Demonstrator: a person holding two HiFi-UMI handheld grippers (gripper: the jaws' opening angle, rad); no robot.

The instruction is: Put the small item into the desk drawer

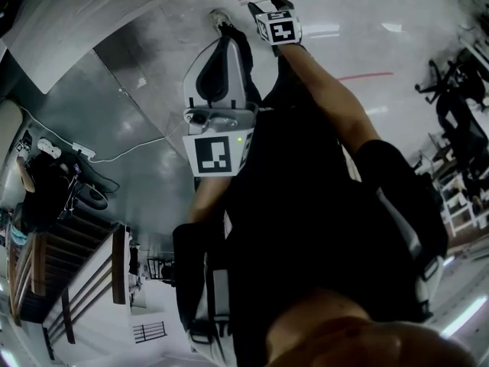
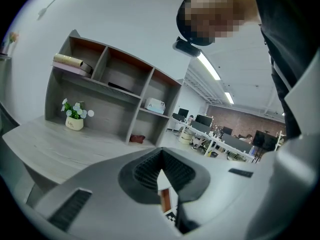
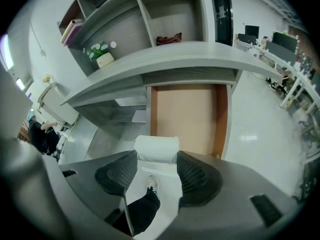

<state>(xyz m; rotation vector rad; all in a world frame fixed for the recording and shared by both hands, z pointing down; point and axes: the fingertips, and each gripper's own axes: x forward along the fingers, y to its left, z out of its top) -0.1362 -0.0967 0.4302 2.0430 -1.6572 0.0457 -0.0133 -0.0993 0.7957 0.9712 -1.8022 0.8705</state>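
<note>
**Roll clamped over the open drawer**

My right gripper point(image 3: 157, 155) grasps a white roll point(image 3: 156, 148). The roll lies crosswise between the tips of the two pads and touches both. In the right gripper view it sits over the front edge of the drawer point(image 3: 187, 115), which is pulled out from under the desk's point(image 3: 165, 59) front edge, with a bare tan bottom and darker side walls. I cannot tell whether the roll is above the drawer's rim or just in front of it.

Below the roll, between the jaws, I see my shoe point(image 3: 150, 184) on the pale floor point(image 3: 255, 119).

My left gripper point(image 2: 162, 153) is clenched, the pad tips meeting in a point with nothing between them. In the head view it hangs nearer my body, well apart from the right one.

At the desk's back edge stands a shelf point(image 3: 150, 14). A flower pot point(image 3: 104, 59) sits at the shelf's left end.
</note>
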